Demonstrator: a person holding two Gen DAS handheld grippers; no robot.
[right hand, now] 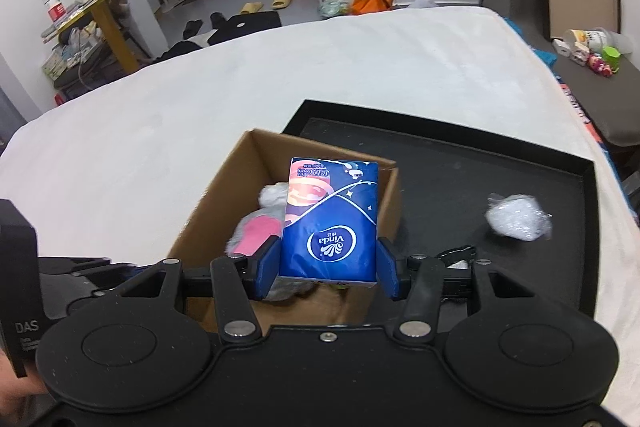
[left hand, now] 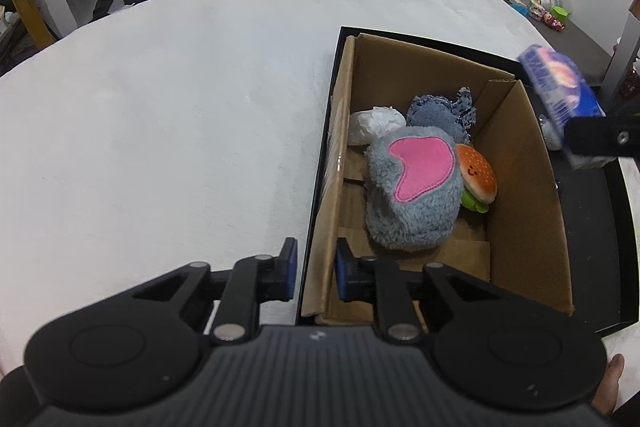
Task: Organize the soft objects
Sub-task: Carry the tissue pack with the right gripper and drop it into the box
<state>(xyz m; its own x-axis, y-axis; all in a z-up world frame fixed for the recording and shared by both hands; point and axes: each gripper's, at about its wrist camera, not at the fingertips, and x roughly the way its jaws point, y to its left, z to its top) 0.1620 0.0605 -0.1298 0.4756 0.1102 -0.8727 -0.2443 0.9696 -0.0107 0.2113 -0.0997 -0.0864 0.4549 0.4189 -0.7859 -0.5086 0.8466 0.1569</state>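
I've got the blue plastic-wrapped Vinda tissue pack clamped by its two long sides in the right gripper, hanging over the open brown cardboard box. It looks light and squashy with a slick wrapper, so a side grip near the middle suits it. The left gripper straddles the box's near-left wall, jaws nearly together; I can't tell whether they pinch it.

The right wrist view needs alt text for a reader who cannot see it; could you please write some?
The right hand-held gripper holds a blue Vinda tissue pack above an open cardboard box of soft toys. The box sits on a black tray, where a crumpled white plastic wad also lies.
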